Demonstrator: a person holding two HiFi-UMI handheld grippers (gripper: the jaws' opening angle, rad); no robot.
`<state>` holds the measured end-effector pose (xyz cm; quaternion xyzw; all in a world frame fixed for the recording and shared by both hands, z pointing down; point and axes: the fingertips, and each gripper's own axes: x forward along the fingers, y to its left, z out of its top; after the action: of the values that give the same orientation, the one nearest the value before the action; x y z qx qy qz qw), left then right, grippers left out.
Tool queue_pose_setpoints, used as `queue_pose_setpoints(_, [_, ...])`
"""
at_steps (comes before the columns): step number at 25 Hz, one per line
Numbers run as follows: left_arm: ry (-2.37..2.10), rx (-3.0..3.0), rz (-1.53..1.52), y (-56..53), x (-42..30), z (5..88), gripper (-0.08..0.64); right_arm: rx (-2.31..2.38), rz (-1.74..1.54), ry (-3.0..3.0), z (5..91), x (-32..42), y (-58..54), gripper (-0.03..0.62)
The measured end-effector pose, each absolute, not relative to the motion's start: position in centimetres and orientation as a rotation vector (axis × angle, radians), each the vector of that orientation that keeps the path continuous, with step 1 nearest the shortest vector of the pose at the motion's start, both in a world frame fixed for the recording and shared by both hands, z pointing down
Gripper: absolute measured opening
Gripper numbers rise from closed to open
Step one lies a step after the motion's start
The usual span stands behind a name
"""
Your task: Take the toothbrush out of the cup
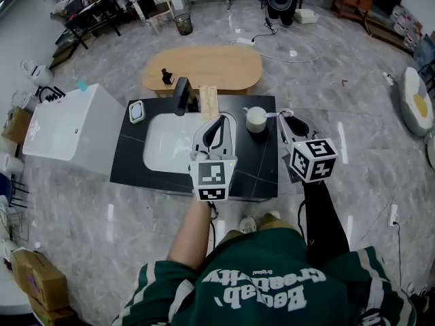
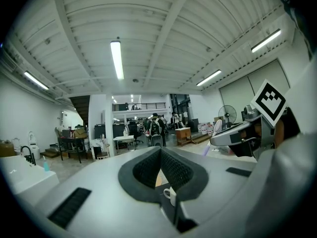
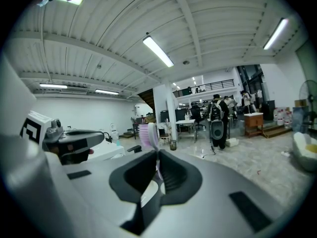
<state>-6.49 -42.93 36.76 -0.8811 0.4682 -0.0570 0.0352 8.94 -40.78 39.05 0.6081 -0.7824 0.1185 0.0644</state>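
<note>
A wide hall with a pale marble floor surrounds a black surface (image 1: 258, 172) at the centre of the head view, with a white sink (image 1: 166, 147) set into it and a dark faucet (image 1: 181, 95) behind the basin. The white cup (image 1: 255, 119) stands upright on the surface just right of the sink, toward the upper middle of the frame. The right tool (image 1: 285, 121) hangs beside it to the right, its jaws clamped on the handle of the pale purple toothbrush (image 1: 274, 115). In the right gripper view the handle runs between the pads and the bristled head stands up past the tips of the right tool (image 3: 157, 165), a grip low on the handle that keeps the head free. From above, the brush appears lifted out of the cup, its far end just beside the rim; whether the two touch cannot be told. The left tool (image 1: 219, 124) hovers over the sink's right edge with its jaws together on nothing, and through them the left gripper view shows the cup (image 2: 170, 194) below. It seems parked there as a spare, near enough to steady the cup if needed. The removal looks essentially done.
</note>
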Motion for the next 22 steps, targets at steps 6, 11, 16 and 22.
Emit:
queue_pose_setpoints(6, [1.439, -2.712, -0.184, -42.36, -6.47, 37.11, 0.0, 1.82, 0.351, -2.351, 39.36, 8.64, -40.43, 0.025])
queue_pose_setpoints(11, [1.457, -2.707, -0.18, -42.43, -7.03, 37.29, 0.0, 1.815, 0.354, -2.35, 39.66, 8.36, -40.45, 0.025])
queue_pose_setpoints(16, [1.458, -2.707, -0.18, -42.54, -7.04, 37.16, 0.0, 1.811, 0.355, -2.348, 39.5, 8.26, -40.66, 0.025])
queue_pose_setpoints(22, [1.454, -2.708, -0.175, -42.54, -6.7, 37.29, 0.0, 1.808, 0.357, -2.351, 39.74, 8.41, -40.68, 0.025])
